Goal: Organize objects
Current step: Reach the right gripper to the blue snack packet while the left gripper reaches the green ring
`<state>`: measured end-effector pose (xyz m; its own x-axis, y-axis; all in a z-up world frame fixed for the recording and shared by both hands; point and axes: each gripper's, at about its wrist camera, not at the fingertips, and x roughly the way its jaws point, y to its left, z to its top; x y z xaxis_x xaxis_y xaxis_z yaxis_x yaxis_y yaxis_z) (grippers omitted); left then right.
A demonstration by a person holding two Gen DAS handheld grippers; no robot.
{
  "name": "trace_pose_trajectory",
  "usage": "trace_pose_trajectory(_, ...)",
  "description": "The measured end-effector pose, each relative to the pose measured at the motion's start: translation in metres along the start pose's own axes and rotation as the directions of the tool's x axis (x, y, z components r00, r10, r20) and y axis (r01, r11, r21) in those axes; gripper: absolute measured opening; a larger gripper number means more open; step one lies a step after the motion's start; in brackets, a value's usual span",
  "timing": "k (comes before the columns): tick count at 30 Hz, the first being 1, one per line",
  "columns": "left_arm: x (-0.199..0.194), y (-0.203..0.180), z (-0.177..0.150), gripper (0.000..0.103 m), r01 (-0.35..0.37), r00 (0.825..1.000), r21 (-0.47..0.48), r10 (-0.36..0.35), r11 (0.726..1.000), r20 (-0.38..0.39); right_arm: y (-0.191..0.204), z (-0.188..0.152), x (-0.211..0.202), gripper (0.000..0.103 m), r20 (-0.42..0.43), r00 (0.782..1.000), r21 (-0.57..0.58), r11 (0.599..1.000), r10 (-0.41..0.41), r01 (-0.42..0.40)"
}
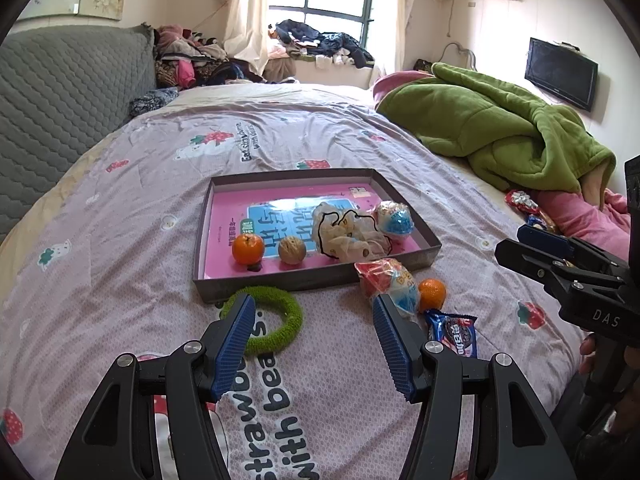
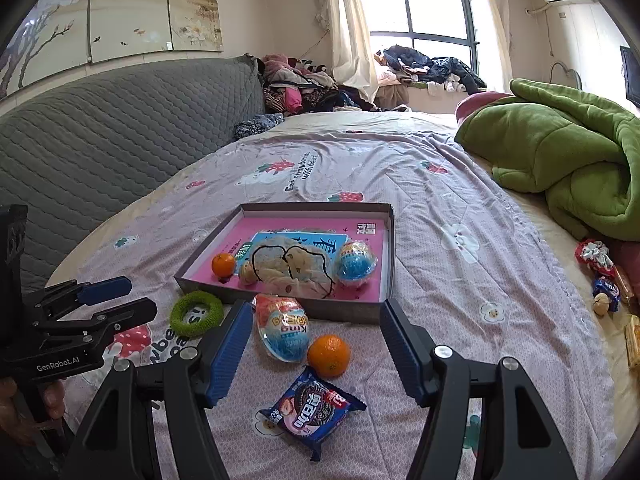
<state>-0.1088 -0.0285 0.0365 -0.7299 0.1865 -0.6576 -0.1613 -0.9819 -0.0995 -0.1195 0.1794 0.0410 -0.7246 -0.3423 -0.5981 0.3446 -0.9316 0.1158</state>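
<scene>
A shallow grey box [image 1: 280,280] with a pink lining lies on the bed. It holds an orange [image 1: 248,248], a walnut [image 1: 292,251], a cream cloth [image 1: 348,236] and a wrapped egg toy [image 1: 396,218]. In front of it lie a green ring [image 2: 176,314], another wrapped egg [image 2: 282,332], a second orange [image 2: 329,354] and a cookie packet [image 2: 314,408]. My right gripper [image 2: 317,306] hangs open above that egg, orange and packet, touching none. My left gripper [image 1: 313,304] is open beside the ring, empty.
A crumpled green blanket [image 2: 560,152] covers the bed's right side, with loose snacks [image 2: 604,280] near its edge. A grey quilted headboard [image 2: 100,140] runs along the left. Piled clothes [image 2: 304,88] sit by the window at the far end.
</scene>
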Motion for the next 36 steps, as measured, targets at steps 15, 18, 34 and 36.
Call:
trace_pose_trajectory(15, 0.005, 0.002, -0.011, 0.063, -0.005, 1.000, 0.007, 0.005, 1.000, -0.030, 0.003, -0.020, 0.008, 0.066, -0.064, 0.998, 0.011, 1.000, -0.005, 0.006)
trace_pose_trajectory(18, 0.005, 0.003, -0.012, 0.063, -0.002, 0.999, 0.003, 0.002, 1.000, -0.034, 0.004, -0.025, 0.010, 0.066, -0.080, 0.997, 0.016, 1.000, -0.005, 0.006)
trace_pose_trajectory(34, 0.003, 0.009, -0.024, 0.063, -0.015, 0.998, 0.009, 0.015, 1.000, -0.062, 0.010, -0.045, 0.013, 0.066, -0.137, 0.991, 0.031, 0.999, -0.004, 0.009)
trace_pose_trajectory(36, 0.003, 0.009, -0.026, 0.063, -0.016, 0.998, 0.010, 0.016, 1.000, -0.066, 0.011, -0.048, 0.013, 0.066, -0.144, 0.990, 0.032, 0.999, -0.006, 0.011)
